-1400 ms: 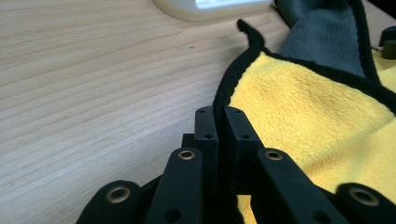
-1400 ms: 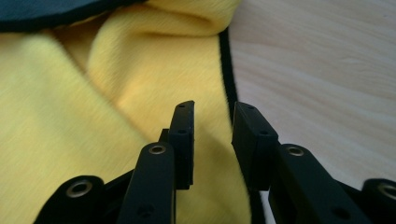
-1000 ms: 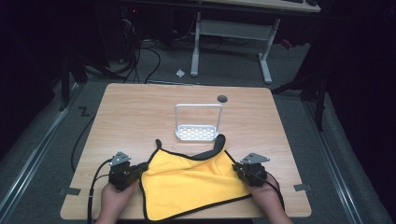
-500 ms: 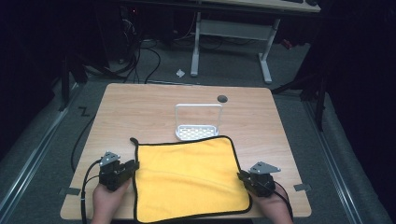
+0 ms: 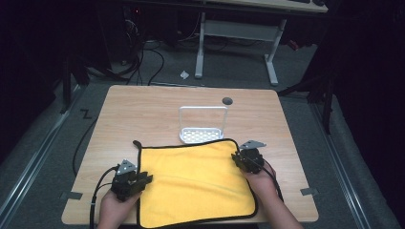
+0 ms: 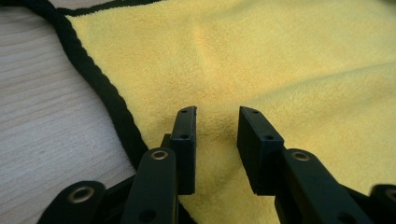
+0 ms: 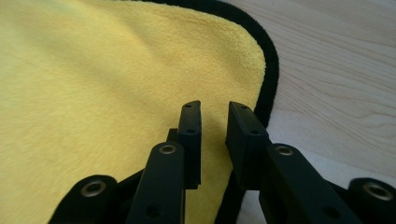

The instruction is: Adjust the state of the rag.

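- Where the left gripper looks along its own jaws, the two black jaws stand a narrow gap apart, parted and gripping nothing, with yellow pile showing between them.
- The jaws sit over the yellow cloth just inside its black-bound edge, which runs from about eleven o'clock down to seven o'clock beside the left jaw.
- In the right gripper view, the right gripper has an even narrower gap, also holding nothing, over a rounded corner of the cloth at about one o'clock.
- Pale wood of the table fills the side from one to four o'clock.
- From the high view, the left gripper rests at the cloth's edge at about nine o'clock, and the right gripper at its two o'clock corner.
- The yellow cloth lies spread flat on the near half of the table, its near edge at the table's front.
- A small white rack stands just beyond the cloth's far edge at twelve o'clock, touching or nearly touching it; a dark round hole lies farther off.
- Risk, as a judgement: with gaps this narrow, closing could pinch only pile and slip off, and dragging the cloth away from the person could nudge the rack.
- Lifting one side first could leave the cloth bunched.
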`<action>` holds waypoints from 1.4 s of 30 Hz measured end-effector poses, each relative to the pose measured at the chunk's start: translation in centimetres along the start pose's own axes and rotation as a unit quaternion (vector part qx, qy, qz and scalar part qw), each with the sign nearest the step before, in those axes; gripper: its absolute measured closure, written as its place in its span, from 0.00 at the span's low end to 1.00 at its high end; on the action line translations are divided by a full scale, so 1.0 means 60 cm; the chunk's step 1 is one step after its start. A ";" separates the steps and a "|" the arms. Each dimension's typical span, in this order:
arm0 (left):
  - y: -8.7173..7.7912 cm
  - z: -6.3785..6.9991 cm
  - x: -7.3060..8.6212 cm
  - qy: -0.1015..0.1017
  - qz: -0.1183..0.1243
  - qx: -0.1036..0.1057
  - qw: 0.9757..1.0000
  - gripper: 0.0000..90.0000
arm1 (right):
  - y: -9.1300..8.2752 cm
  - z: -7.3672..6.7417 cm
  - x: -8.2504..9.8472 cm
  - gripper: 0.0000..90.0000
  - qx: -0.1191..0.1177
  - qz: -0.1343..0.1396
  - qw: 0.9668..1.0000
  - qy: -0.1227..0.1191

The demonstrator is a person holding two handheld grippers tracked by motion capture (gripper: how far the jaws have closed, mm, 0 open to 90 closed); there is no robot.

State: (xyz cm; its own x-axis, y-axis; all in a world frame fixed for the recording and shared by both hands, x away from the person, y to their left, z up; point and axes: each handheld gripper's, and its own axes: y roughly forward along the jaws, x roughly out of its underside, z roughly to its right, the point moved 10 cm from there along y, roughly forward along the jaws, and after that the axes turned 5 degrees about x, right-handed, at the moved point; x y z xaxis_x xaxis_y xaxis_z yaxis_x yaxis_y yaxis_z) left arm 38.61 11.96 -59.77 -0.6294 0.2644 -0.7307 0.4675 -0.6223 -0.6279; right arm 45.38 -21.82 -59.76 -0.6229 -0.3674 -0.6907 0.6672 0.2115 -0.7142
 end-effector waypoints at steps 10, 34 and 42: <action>0.050 0.057 -0.022 0.033 -0.007 0.033 0.999 0.72 | -0.035 0.068 0.047 0.86 0.032 0.005 0.999 0.026; 0.052 0.024 -0.058 0.013 0.042 0.002 0.999 0.46 | -0.116 0.033 0.051 0.51 -0.043 0.078 0.995 0.048; 0.089 -0.019 -0.098 0.000 0.010 -0.033 0.999 0.44 | -0.107 0.027 0.056 0.42 -0.037 0.064 0.997 0.015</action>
State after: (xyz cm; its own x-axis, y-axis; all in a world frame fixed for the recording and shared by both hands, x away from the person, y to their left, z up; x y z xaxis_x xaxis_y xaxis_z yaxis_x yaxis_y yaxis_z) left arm 45.50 7.91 -59.16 -0.6198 0.2527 -0.7430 0.5194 -0.5776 -0.6298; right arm 39.64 -25.86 -57.31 -0.5474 -0.3071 -0.7785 0.7103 0.3213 -0.6262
